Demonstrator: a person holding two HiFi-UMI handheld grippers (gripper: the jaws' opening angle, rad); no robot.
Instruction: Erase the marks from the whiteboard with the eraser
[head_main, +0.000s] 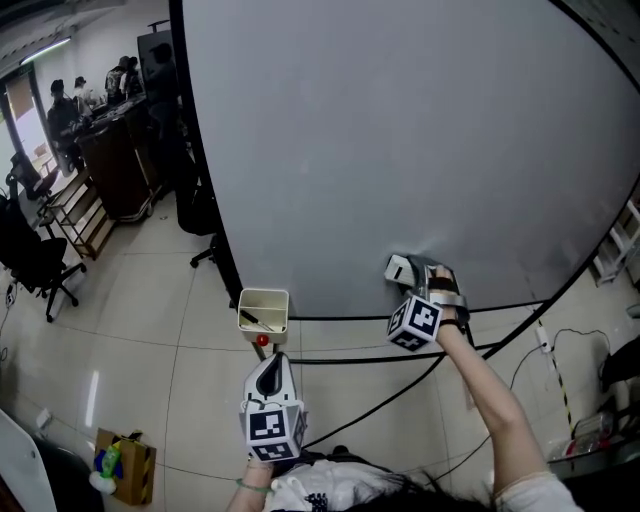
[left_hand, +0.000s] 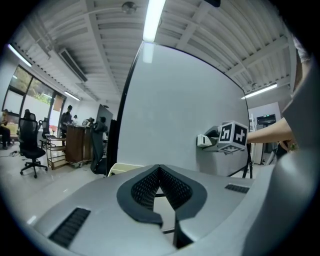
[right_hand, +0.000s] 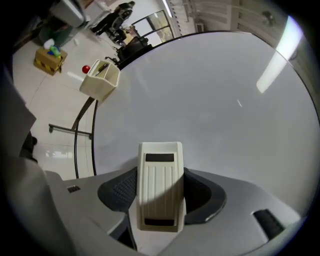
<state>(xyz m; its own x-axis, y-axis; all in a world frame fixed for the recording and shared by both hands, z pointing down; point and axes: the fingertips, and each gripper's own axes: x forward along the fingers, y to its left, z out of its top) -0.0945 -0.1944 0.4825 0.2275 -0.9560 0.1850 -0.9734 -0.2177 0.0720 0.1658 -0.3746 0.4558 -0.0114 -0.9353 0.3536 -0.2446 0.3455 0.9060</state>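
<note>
A large whiteboard (head_main: 400, 140) fills the head view, and I see no marks on its grey-white face. My right gripper (head_main: 415, 272) is shut on a cream ribbed eraser (right_hand: 160, 192) and holds it against the board's lower edge. The eraser (head_main: 400, 268) shows at the gripper's tip in the head view, and again as the eraser (left_hand: 205, 141) in the left gripper view. My left gripper (head_main: 271, 375) hangs below the board, shut with nothing in it; its dark pads (left_hand: 150, 189) meet at the tip.
A cream marker holder (head_main: 263, 310) with a pen in it hangs at the board's lower left corner, a red knob (head_main: 262, 340) under it. Black stand legs (head_main: 400, 385) cross the tiled floor. Office chairs (head_main: 35, 255) and people at a counter (head_main: 105, 90) stand far left.
</note>
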